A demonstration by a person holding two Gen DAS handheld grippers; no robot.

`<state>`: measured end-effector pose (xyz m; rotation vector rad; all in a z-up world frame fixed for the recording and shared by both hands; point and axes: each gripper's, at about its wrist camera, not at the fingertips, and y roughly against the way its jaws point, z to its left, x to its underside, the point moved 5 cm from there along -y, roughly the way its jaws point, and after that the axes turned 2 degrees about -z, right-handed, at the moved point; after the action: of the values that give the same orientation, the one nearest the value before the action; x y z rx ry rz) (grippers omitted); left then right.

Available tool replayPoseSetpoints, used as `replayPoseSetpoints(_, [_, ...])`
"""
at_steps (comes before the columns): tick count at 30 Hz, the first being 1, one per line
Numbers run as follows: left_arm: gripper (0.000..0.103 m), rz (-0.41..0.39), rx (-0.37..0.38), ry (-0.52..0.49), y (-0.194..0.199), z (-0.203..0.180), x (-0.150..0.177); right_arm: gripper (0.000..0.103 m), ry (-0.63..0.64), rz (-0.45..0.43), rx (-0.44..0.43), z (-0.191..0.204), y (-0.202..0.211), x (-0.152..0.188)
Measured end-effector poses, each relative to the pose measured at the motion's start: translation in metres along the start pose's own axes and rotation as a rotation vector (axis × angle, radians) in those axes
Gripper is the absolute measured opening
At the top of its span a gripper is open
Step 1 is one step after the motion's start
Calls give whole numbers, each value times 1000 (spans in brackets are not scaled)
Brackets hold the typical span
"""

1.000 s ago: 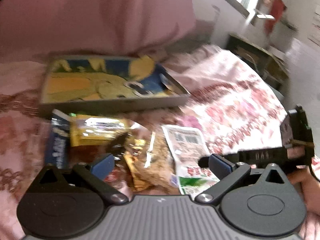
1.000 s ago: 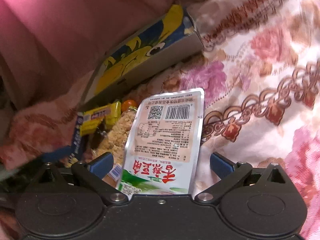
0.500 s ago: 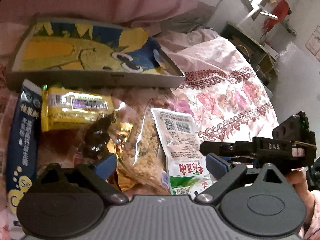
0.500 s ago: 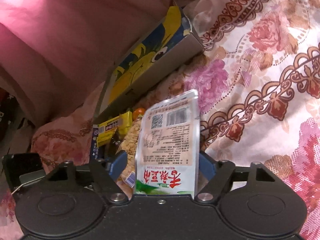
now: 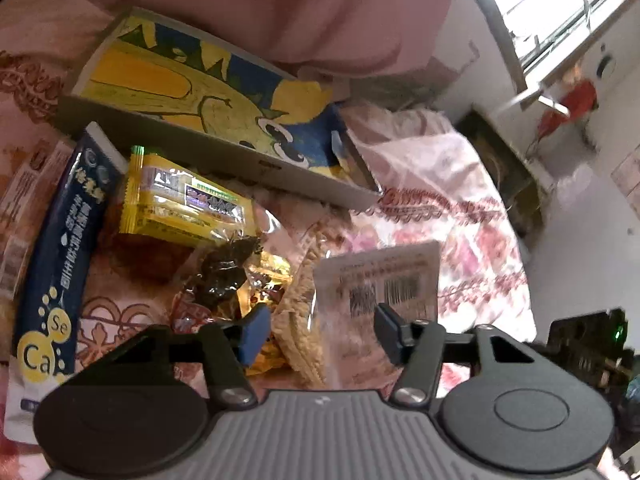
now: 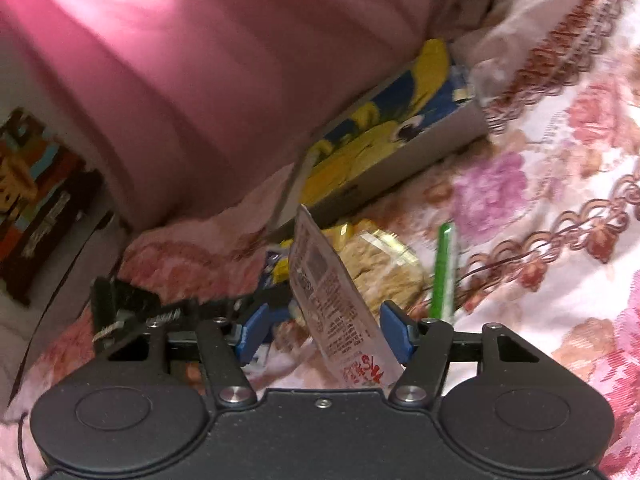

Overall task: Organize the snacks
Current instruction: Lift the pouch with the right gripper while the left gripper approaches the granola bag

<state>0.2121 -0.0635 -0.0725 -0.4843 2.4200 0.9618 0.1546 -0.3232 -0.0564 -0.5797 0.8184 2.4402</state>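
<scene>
Snacks lie heaped on a floral bedspread (image 6: 560, 184) before a shallow cartoon-printed box (image 5: 208, 92). The right gripper (image 6: 324, 332), jaws closing, has a flat white pouch (image 6: 340, 308) tilted between its pads; whether they pinch it I cannot tell. The left gripper (image 5: 316, 334) closes around a clear crumb bag (image 5: 300, 320), not yet pressing. Both packs look light, limp and slick, best taken by a sealed edge. A yellow bar (image 5: 184, 204), blue sachet (image 5: 60, 248) and dark candy (image 5: 224, 272) crowd the pile.
</scene>
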Motion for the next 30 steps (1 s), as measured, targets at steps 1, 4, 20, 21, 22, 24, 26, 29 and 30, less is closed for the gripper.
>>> replayPoseSetpoints(1, [58,-4,8,4,1,-1,0,64,23,19,-8,4,-2,2])
replayPoseSetpoints(4, [58,3,40,-2,0,-8,1,61,104,68,-2,15,-10,10])
replayPoseSetpoints(20, [63,0,42,-54,-7,-25,6,16,342,77,212,22,-30,33])
replayPoseSetpoints(21, [64,-2,41,-49,-8,-24,6,15,340,52,219,22,-27,31])
replayPoseSetpoints(22, [64,-1,38,-44,-9,-23,5,13,332,23,228,20,-23,27])
replayPoseSetpoints(24, [65,3,35,-30,-11,-21,5,10,297,-39,257,14,-11,18])
replayPoseSetpoints(26, [66,6,33,-18,-13,-19,6,9,240,-89,297,4,-3,10])
replayPoseSetpoints(29, [67,20,18,-16,-19,-18,8,9,167,-140,332,-10,6,1])
replayPoseSetpoints(30, [68,28,12,-14,-22,-18,9,9,161,-159,350,-13,9,-2])
